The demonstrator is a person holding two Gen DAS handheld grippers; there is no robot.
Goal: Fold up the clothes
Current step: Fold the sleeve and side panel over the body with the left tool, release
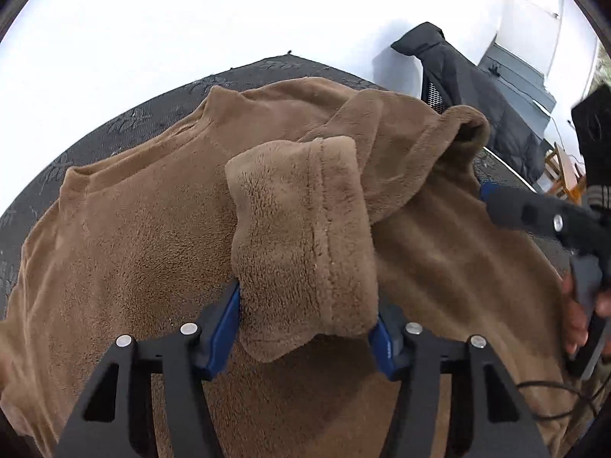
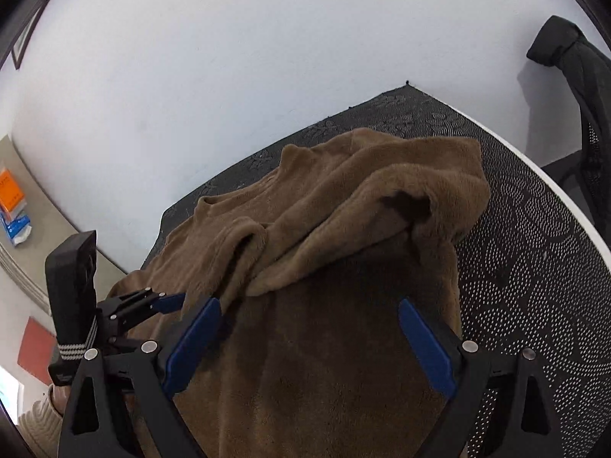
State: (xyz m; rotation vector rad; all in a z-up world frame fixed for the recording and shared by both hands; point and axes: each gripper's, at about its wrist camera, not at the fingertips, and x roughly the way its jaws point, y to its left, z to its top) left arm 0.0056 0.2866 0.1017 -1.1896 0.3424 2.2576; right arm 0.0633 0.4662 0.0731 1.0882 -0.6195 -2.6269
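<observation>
A brown fleece sweater (image 1: 126, 236) lies spread on the dark patterned table cover (image 1: 126, 126), collar toward the far edge. In the left wrist view, one sleeve cuff (image 1: 301, 236) stands up between the blue fingers of my left gripper (image 1: 305, 307), which is shut on it from both sides. The other sleeve is folded across the body in a thick roll (image 2: 382, 198). My right gripper (image 2: 309, 305) hovers open over the sweater's body (image 2: 324, 381) with nothing pinched; its tip also shows as the right gripper (image 1: 487, 191) beside the folded sleeve. The left gripper (image 2: 173, 301) shows at the sweater's left edge.
An office chair draped with a black jacket (image 1: 477, 87) stands beyond the table's right corner (image 2: 580, 76). The table's white rim (image 2: 553, 179) curves along the right. A person's hand (image 1: 576, 316) holds the right tool, and a cable (image 1: 553, 389) trails over the sweater.
</observation>
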